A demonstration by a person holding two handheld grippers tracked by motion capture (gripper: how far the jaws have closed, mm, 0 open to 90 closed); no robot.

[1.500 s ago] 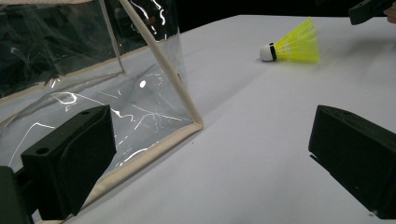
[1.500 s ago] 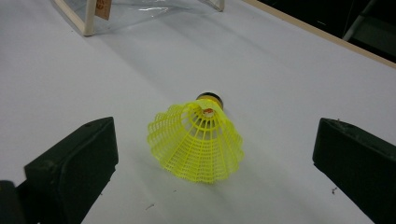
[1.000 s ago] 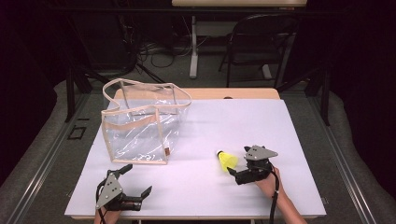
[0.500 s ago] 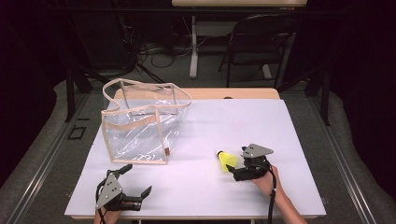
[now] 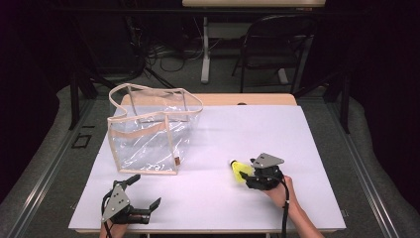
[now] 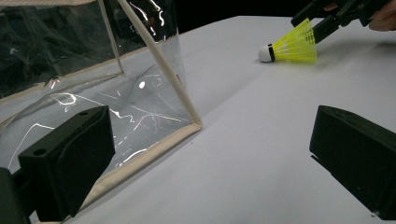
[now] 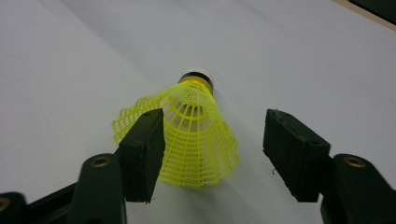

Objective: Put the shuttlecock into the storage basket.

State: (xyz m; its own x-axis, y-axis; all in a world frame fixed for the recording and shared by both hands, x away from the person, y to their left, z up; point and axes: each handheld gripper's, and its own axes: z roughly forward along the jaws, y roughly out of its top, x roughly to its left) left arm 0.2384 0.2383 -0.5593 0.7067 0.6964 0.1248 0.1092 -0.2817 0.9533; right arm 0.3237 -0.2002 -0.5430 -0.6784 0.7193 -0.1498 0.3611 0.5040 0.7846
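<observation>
A yellow shuttlecock with a white cork lies on its side on the white table, right of centre. My right gripper straddles its mesh skirt. Its jaws have just been closing. One pad touches the skirt while the other stands a gap away, so the gripper is open around it. My left gripper rests open near the front left edge, empty, pointing at the corner of a clear plastic bag with beige trim. In the left gripper view the bag is close at left and the shuttlecock far right.
The bag stands upright with its mouth open at the table's left. A wooden tabletop edge runs behind the white surface. A dark chair and cables sit on the floor beyond.
My right gripper has edged slightly left over the shuttlecock's skirt and its jaws have narrowed. The left gripper, bag and shuttlecock have stayed in place.
</observation>
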